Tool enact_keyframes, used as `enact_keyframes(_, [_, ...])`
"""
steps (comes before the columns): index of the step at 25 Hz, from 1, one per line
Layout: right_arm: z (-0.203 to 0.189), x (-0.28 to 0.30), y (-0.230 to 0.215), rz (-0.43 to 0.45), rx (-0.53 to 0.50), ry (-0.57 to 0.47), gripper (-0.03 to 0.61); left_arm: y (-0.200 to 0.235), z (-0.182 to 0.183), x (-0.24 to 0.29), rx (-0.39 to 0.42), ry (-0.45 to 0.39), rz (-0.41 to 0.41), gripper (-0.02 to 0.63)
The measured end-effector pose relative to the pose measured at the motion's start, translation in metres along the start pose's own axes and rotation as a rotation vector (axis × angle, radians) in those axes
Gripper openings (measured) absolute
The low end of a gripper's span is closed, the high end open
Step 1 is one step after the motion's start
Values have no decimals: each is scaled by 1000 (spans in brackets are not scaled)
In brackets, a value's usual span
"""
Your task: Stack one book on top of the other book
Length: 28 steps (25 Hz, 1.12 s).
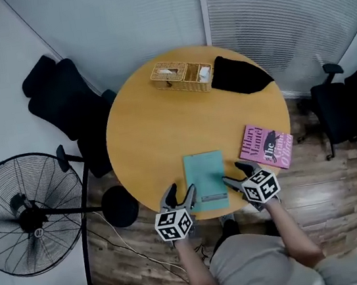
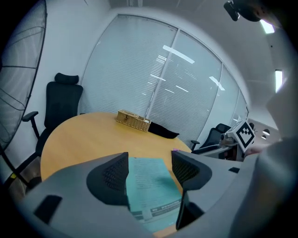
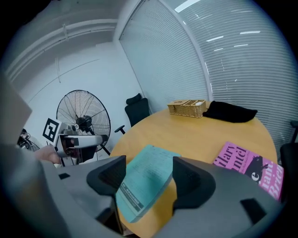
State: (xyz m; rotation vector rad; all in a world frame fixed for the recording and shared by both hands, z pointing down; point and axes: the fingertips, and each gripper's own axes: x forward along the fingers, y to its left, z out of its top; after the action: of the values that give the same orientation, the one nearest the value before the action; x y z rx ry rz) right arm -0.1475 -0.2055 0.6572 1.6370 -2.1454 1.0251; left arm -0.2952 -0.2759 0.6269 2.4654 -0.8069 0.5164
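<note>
**Observer:** Where does the teal book (image 1: pixel 206 179) lie relative to your tools?

**Recorder:** It lies flat at the near edge of the round table (image 1: pixel 143 130), between the two. Your left gripper (image 1: pixel 181 198) sits just beside its near-left corner and your right gripper (image 1: pixel 238 175) is at its near-right side. Both point toward the far side.

**Observer:** And the state of the jaws?

**Recorder:** Both are released, with the jaws spread wide. Each gripper view shows the teal cover through the gap, but no pad presses on it.

**Observer:** Where is the second book?

**Recorder:** The pink book (image 1: pixel 267 146) lies to the right of the teal one, apart from it and turned at an angle near the table's right edge. Your right gripper is near its near-left corner. A basket (image 1: pixel 182 76) and a black cloth (image 1: pixel 240 75) sit on the far side.
</note>
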Motion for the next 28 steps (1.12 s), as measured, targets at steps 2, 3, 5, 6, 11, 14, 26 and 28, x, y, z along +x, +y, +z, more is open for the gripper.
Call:
enact_keyframes(2, [-12,3,1,-29,37,1,301,1,-12,4,0,32,-31,305])
enact_keyframes(3, [-17,6,1,-42,51,5,301,2,-18,7,-2,47,-42,305])
enact_keyframes(5, [-27,15,1,-57,67,25,301,7,-30,16,-13,78,-55,305])
enact_keyframes(6, [-31,20,2,-63,71,35,301,10,-36,20,-21,93,-56,305])
enact_keyframes(11, [-47,34,0,-107,120,48,299,24,-65,36,-71,173,-50,305])
enact_keyframes(14, [-55,44,-5,-135,157,49,299,29,-78,48,-99,214,-56,305])
enact_keyframes(26, [-98,62,-13,-172,352,62,285,40,-119,77,-141,351,-65,305])
enact_keyframes(28, [-100,65,-14,-168,385,56,282,38,-122,80,-156,366,-83,305])
